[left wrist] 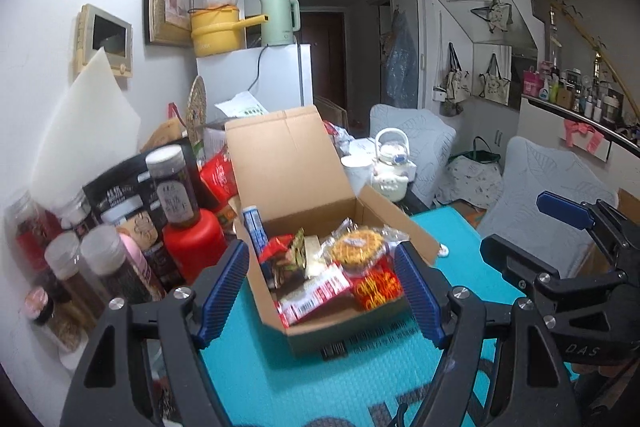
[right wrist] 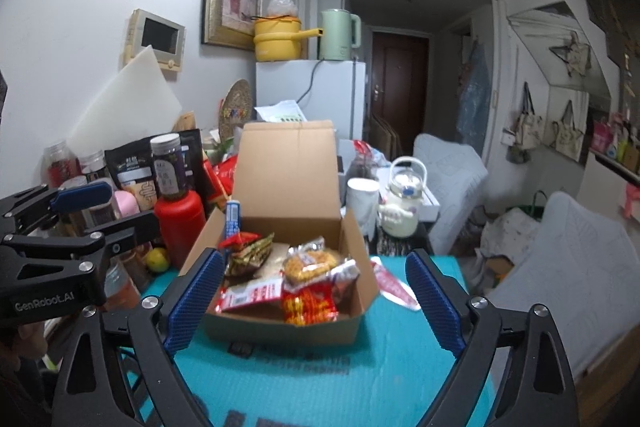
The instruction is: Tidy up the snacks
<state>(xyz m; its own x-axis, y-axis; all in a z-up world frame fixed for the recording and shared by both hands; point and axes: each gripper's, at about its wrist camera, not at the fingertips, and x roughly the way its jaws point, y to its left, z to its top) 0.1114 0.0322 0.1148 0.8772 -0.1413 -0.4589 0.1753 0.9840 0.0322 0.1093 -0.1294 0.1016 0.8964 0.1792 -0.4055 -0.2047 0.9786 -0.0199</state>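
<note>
An open cardboard box (left wrist: 296,163) with its lid raised stands on the teal mat (left wrist: 320,379). Inside lie several snack packets: a round yellow noodle snack (left wrist: 356,247), a red-and-yellow packet (left wrist: 376,287), a red-and-white packet (left wrist: 316,291) and a blue tube (left wrist: 256,231) leaning in the left corner. My left gripper (left wrist: 322,293) is open just short of the box front, with nothing between its fingers. My right gripper (right wrist: 316,303) is also open and empty before the box (right wrist: 288,327). One red-and-white packet (right wrist: 394,287) lies on the mat to the right of the box.
Jars, pouches and a red bottle (left wrist: 194,243) crowd the left side against the wall. A white kettle (left wrist: 390,167) and a mug (right wrist: 362,199) stand behind the box. Grey-covered chairs (left wrist: 532,195) sit off the right edge. A white fridge (right wrist: 312,91) is at the back.
</note>
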